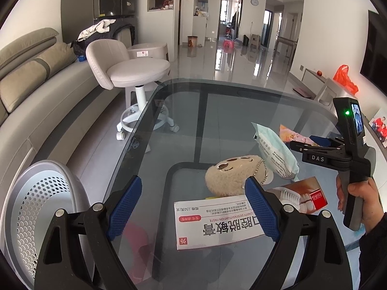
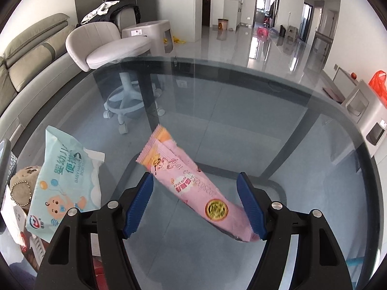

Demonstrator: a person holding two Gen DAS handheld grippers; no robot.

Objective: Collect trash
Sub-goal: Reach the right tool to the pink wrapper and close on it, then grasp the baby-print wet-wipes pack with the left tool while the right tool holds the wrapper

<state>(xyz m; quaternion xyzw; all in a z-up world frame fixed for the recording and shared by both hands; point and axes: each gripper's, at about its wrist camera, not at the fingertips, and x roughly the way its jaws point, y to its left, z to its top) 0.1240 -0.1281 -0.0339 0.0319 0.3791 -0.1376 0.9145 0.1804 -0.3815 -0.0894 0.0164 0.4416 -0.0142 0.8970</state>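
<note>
Pink wrapper (image 2: 193, 183) lies on the glass bench (image 2: 241, 111) between the spread right tongs (image 2: 194, 206); far half bare. Left tongs (image 1: 193, 207), released, hover over a toothpaste box (image 1: 217, 224).

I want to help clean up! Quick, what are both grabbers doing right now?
Left gripper: open, holding nothing, above the toothpaste box.
Right gripper: open, around the pink snack wrapper, not squeezing it.
</note>
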